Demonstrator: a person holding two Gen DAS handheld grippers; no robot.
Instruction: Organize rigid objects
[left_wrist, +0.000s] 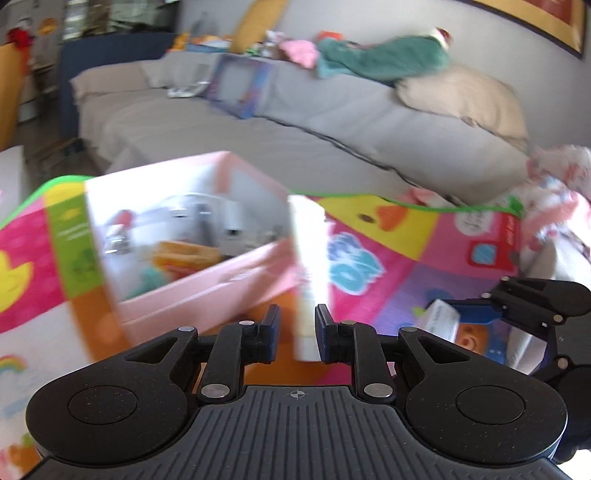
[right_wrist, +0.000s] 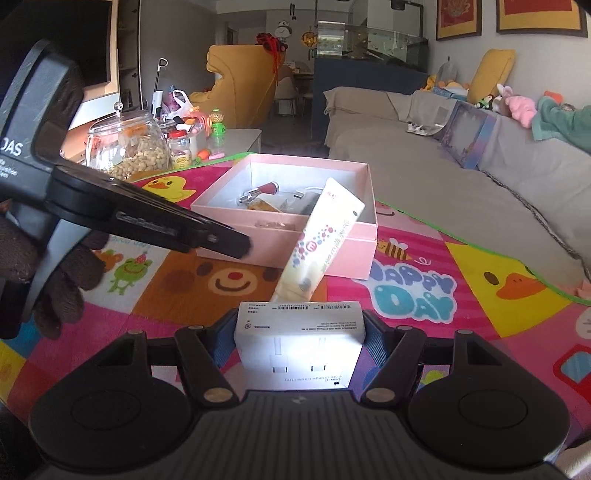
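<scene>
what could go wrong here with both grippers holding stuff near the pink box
1. The left gripper pinches only the bottom end of the long tube, so it could swing or slip out short of the pink box.
2. The tube stands right before the white carton in the right gripper; moving both at once could knock them together.

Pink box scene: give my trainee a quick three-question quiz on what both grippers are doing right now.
1. True or false: the left gripper is shut on the white tube.
2. What does the right gripper hold? A) glass jar B) small white carton C) nothing
3. Fill in: the pink box stands on the colourful play ____.

Key: 1 true. 2 B. 3 mat.
</scene>
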